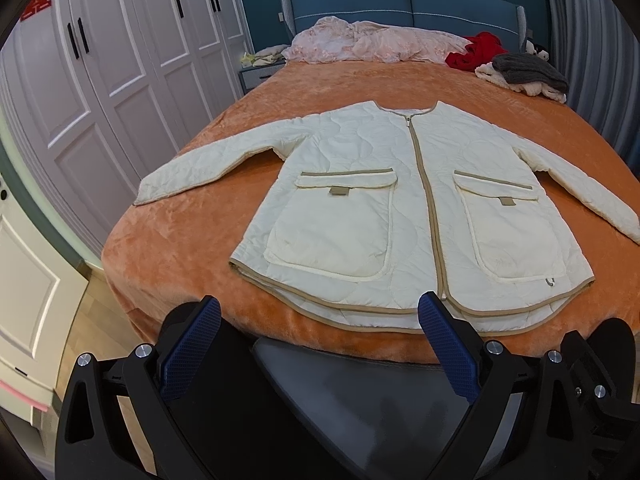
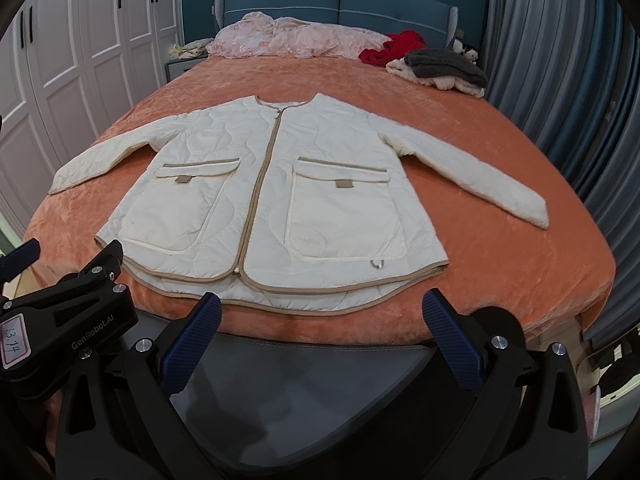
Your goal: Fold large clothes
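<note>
Bedroom scene: bed (image 1: pixel 180 248) with an orange plush cover, blue headboard (image 1: pixel 404 4) behind it, white wardrobe (image 1: pixel 120 64) along the left, grey curtain (image 2: pixel 560 80) on the right. Jacket (image 1: pixel 360 200) (cream, quilted, tan trim) lies flat and face up in the middle of the bed, zipped, both sleeves spread out to the sides, hem toward the foot edge nearest the cameras, collar toward the headboard. Two flap pockets sit on its front, one either side of the zip. Left gripper (image 1: pixel 320 320) hangs off the foot of the bed, fingers wide apart, nothing between them; the jacket hem is just ahead of it, the right-hand blue pad (image 1: pixel 444 340) lining up near the zip's bottom end, no contact visible. Right gripper (image 2: pixel 320 316) is likewise spread and empty, just short of the hem, aimed at the jacket's lower middle. Left gripper's body also shows at the left edge of the right wrist view, beside the right one. At the head end: crumpled pink bedding (image 1: pixel 372 44), a red garment (image 1: pixel 476 52), a grey knit (image 1: pixel 528 70) on a cream pile (all well apart from the jacket).
</note>
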The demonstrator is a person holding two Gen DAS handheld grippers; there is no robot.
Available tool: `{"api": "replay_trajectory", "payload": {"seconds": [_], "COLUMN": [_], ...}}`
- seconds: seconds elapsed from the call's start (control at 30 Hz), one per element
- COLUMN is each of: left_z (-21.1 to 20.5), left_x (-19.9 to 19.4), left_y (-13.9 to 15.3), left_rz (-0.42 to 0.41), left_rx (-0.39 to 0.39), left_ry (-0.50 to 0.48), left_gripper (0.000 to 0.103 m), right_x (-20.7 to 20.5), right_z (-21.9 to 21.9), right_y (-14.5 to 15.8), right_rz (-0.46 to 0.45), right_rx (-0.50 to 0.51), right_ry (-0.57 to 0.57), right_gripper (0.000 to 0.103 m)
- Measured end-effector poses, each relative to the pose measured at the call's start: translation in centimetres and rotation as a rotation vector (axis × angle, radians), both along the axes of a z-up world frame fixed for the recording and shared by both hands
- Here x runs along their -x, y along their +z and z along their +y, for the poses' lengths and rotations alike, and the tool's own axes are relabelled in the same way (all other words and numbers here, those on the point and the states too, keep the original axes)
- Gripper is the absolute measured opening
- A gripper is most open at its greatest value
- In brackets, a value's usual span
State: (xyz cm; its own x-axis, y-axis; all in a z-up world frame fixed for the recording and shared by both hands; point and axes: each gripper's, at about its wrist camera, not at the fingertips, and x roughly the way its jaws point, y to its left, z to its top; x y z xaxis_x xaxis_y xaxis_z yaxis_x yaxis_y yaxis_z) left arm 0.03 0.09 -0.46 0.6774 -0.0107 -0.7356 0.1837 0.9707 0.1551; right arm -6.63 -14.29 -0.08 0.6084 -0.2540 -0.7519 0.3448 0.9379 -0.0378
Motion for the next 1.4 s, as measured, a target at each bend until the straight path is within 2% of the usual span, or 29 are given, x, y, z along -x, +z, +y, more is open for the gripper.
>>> {"api": "replay_trajectory", "payload": {"seconds": [0.27, 0.4, 0.53, 0.6, 0.67, 0.8, 0.97, 1.17, 1.3, 1.37, 1.4], "left_z": [0.6, 1.0, 0.8, 0.8, 0.6, 0.0, -0.9, -3.1, -3.8, -4.1, -4.3], "left_x": [-1.6, -3.7, -6.0, -7.1, -8.0, -10.1, -11.4, -13.0, -13.9, -14.2, -14.3], "left_y": [0.7, 0.3, 0.0, 0.5, 0.7, -0.1, -0.6, -2.4, -3.6, -4.3, -4.7], "left_rz": [-0.013, 0.015, 0.02, -0.05, -0.075, -0.033, -0.055, 0.012, 0.063, 0.079, 0.09], "left_rx": [0.065, 0.084, 0.079, 0.081, 0.084, 0.112, 0.127, 0.039, 0.025, 0.004, -0.006], "left_ry": [0.021, 0.045, 0.061, 0.072, 0.078, 0.093, 0.137, 0.139, 0.139, 0.135, 0.129], "left_gripper": [0.097, 0.097, 0.096, 0.096, 0.096, 0.096, 0.096, 0.098, 0.098, 0.098, 0.098], "right_x": [-0.8, -1.9, -2.7, -3.0, -3.3, -4.1, -5.3, -5.1, -4.7, -4.7, -4.7], "right_z": [-1.9, -5.9, -12.8, -16.2, -20.5, -29.4, -38.1, -46.0, -49.0, -50.3, -50.9], "right_y": [-0.3, -0.2, -0.6, -1.1, -1.9, -3.7, -6.1, -10.3, -12.4, -13.3, -13.8], "right_rz": [-0.016, -0.048, -0.086, -0.098, -0.112, -0.158, -0.221, -0.258, -0.285, -0.303, -0.305], "right_rx": [-0.072, -0.065, -0.094, -0.132, -0.18, -0.226, -0.319, -0.411, -0.467, -0.49, -0.503], "right_ry": [-0.002, -0.063, -0.174, -0.227, -0.294, -0.425, -0.531, -0.727, -0.818, -0.852, -0.87], "right_gripper": [0.098, 0.098, 0.098, 0.098, 0.098, 0.098, 0.098, 0.098, 0.098, 0.094, 0.085]}}
